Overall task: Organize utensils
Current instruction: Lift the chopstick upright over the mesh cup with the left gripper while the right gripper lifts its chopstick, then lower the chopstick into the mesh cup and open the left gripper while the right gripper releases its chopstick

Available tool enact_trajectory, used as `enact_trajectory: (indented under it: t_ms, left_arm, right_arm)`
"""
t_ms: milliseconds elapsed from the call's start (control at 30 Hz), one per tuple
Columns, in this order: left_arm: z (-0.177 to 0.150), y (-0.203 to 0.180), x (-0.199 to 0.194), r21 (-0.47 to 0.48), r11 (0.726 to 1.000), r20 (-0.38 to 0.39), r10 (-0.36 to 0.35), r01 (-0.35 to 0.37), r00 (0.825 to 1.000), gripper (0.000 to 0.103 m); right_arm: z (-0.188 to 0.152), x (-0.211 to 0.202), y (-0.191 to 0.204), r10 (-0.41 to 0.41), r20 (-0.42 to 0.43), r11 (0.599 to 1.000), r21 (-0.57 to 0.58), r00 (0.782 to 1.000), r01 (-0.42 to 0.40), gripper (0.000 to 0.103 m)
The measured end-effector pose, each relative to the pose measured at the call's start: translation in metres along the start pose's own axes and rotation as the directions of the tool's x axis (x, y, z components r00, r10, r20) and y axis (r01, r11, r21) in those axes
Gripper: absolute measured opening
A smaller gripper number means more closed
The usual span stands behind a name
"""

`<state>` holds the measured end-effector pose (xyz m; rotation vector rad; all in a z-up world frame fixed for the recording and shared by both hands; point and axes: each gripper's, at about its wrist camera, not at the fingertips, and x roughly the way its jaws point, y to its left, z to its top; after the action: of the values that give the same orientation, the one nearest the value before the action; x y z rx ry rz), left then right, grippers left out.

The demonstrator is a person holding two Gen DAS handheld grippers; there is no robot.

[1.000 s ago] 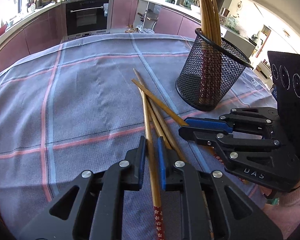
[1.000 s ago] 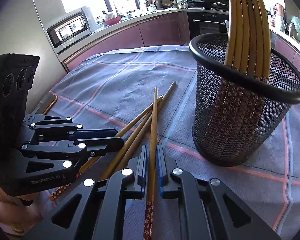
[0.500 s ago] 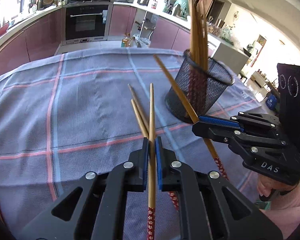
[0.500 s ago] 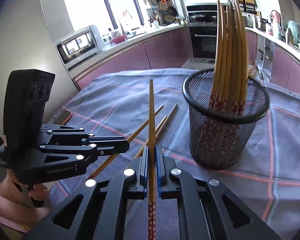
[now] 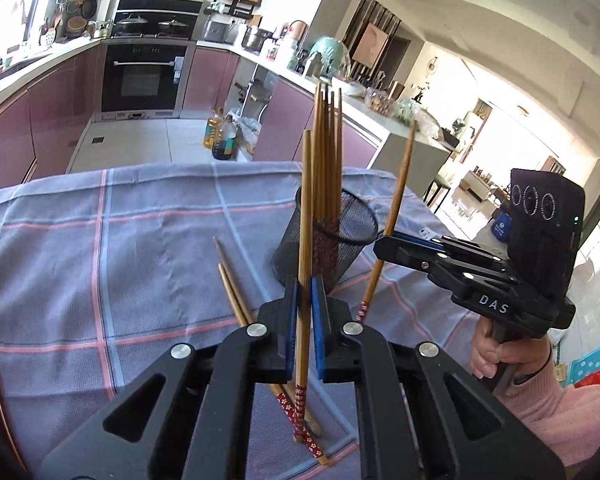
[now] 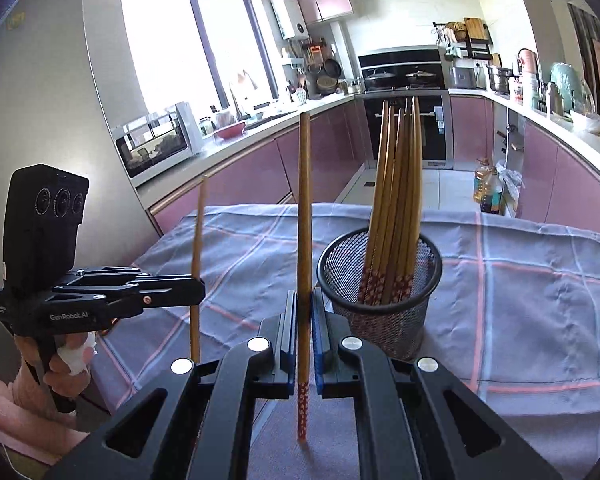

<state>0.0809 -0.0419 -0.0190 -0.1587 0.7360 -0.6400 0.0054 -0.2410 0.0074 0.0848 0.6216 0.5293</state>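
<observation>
Chopsticks: one bamboo chopstick (image 5: 305,216) clamped upright in the left gripper (image 5: 304,322), another (image 6: 304,208) in the right gripper (image 6: 304,330).
Handling: light, stiff, slick; likely pivots unless pinched near mid-shaft.
Holder: mesh cup (image 6: 384,320) beside, already holding several.
Left on cloth: two chopsticks (image 5: 230,280) on the checked tablecloth (image 5: 100,260).

grey pink-checked cloth (image 5: 100,248), black mesh holder (image 6: 384,324), seemingly.

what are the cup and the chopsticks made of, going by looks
Cup: likely black-coated metal mesh, since the fine see-through grid holds a stiff rim. Chopsticks: wood or bamboo, judging by the tan matte shafts; thick ends carry a red flowered finish, paint or wrap.
</observation>
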Motion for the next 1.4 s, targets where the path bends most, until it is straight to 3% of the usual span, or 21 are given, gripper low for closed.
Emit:
enact_trajectory:
  t_ms: [467, 1033, 1267, 1400]
  left_arm:
    - [0.042, -0.020, -0.015, 0.010, 0.999, 0.106, -0.054, 0.053, 0.993, 0.008]
    - [0.095, -0.057, -0.031, 0.093, 0.994, 0.209, -0.072, 0.053, 0.975, 0.008]
    - [0.108, -0.071, -0.030, 0.127, 0.992, 0.244, -0.043, 0.012, 0.969, 0.008]
    - [0.109, -0.078, -0.021, 0.147, 0.988, 0.242, 0.014, -0.051, 0.970, 0.008]
  right_arm:
    - [0.032, -0.028, -0.011, -0.018, 0.103, 0.999, -0.035, 0.995, 0.022, 0.006]
    - [0.069, -0.052, -0.015, -0.038, 0.201, 0.995, -0.079, 0.979, 0.054, 0.006]
    - [0.079, -0.044, -0.020, -0.043, 0.220, 0.995, -0.075, 0.975, 0.060, 0.006]
    - [0.078, -0.031, -0.025, -0.052, 0.198, 0.996, -0.062, 0.979, 0.065, 0.006]
